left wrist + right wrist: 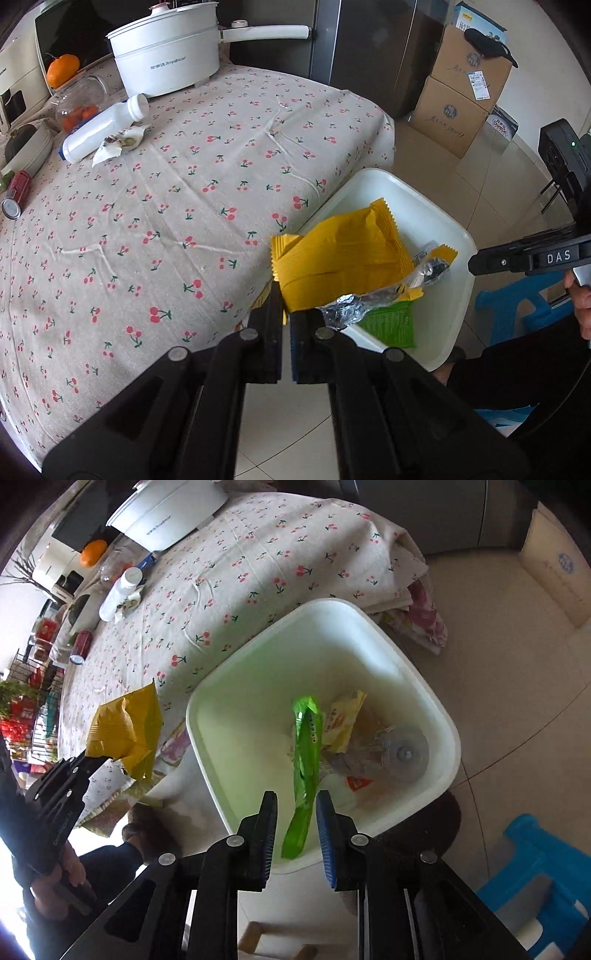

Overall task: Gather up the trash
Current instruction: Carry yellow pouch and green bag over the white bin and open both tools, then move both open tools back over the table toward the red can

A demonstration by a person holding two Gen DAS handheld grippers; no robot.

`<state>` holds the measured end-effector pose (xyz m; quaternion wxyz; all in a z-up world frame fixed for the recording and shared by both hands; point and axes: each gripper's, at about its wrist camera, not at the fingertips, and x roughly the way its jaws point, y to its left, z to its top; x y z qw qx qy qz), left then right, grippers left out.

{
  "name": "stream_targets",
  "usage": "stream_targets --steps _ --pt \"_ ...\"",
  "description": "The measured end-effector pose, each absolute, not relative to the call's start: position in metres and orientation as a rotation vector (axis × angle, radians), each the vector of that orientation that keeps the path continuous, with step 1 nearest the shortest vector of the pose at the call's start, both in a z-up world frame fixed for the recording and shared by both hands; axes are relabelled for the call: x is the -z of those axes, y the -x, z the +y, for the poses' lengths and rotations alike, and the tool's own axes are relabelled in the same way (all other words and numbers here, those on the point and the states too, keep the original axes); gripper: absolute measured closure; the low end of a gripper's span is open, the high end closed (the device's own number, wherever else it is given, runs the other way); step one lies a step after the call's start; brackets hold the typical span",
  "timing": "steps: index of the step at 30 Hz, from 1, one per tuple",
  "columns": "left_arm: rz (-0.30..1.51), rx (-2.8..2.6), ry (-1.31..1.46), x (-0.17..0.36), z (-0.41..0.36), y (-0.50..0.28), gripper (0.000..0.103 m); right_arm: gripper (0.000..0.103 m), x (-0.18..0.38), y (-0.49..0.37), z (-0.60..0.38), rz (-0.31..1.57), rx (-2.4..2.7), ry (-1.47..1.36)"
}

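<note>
Right wrist view: right gripper (295,812) fingers parted over white plastic bin (236,701), shiny green wrapper (306,760) hanging loose between, pads clear. Left gripper (286,314) fingers clamped on crinkled yellow foil packet (340,254), just short of bin rim, beside cherry-print desk (166,221).

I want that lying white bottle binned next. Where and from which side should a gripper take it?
Grip the white bottle across its plain body, coming from above with the fingers straddling its width. It lies on its side on the tablecloth, cap end toward the pot; a crumpled wrapper rests against its near side, so stay clear of that.
</note>
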<state>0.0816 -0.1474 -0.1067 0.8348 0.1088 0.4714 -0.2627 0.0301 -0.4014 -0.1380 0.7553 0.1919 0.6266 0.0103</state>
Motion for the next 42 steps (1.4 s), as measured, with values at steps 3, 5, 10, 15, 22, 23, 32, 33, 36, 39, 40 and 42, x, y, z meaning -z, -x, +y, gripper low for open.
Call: stream_targets --steps 3,5,10,15,22,23,32,33,36,39,40,42 --pt "1.001 0.56 -0.26 0.112 -0.157 -0.081 0.099 0.063 0.132 -0.025 -0.407 1.344 -0.015 -0.426" --pt "1.002 0.564 -0.276 0.116 -0.165 -0.083 0.099 0.063 0.131 -0.023 -0.409 1.342 -0.006 -0.423" --pt "0.998 0.581 -0.292 0.122 -0.182 -0.085 0.099 0.059 0.129 -0.021 -0.414 1.336 0.019 -0.42" --pt "0.974 0.596 -0.298 0.124 -0.193 -0.088 0.097 0.057 0.125 -0.022 -0.419 1.314 0.042 -0.426" --pt "0.967 0.558 -0.296 0.121 -0.189 -0.094 0.058 0.044 0.124 -0.024 -0.422 1.306 0.058 -0.426" --pt "0.969 0.557 -0.288 0.12 -0.187 -0.095 0.055 0.043 0.123 -0.024 -0.421 1.306 0.059 -0.426" --pt "0.96 0.506 -0.248 0.11 -0.161 -0.097 0.032 0.037 0.119 -0.027 -0.415 1.298 0.059 -0.408" --pt "0.958 0.497 -0.241 0.108 -0.157 -0.097 0.03 0.036 0.118 -0.028 -0.414 1.297 0.059 -0.407" --pt "0.955 0.468 -0.22 0.104 -0.143 -0.099 0.023 0.035 0.115 -0.031 -0.409 1.294 0.065 -0.398" --pt "0.958 0.427 -0.198 0.1 -0.126 -0.101 0.02 0.033 0.109 -0.037 -0.401 1.283 0.073 -0.374" --pt "0.96 0.412 -0.19 0.099 -0.119 -0.103 0.02 0.032 0.106 -0.04 -0.397 1.278 0.069 -0.367" --pt "0.967 0.38 -0.169 0.098 -0.105 -0.105 0.018 0.03 0.102 -0.046 -0.387 1.268 0.058 -0.352"
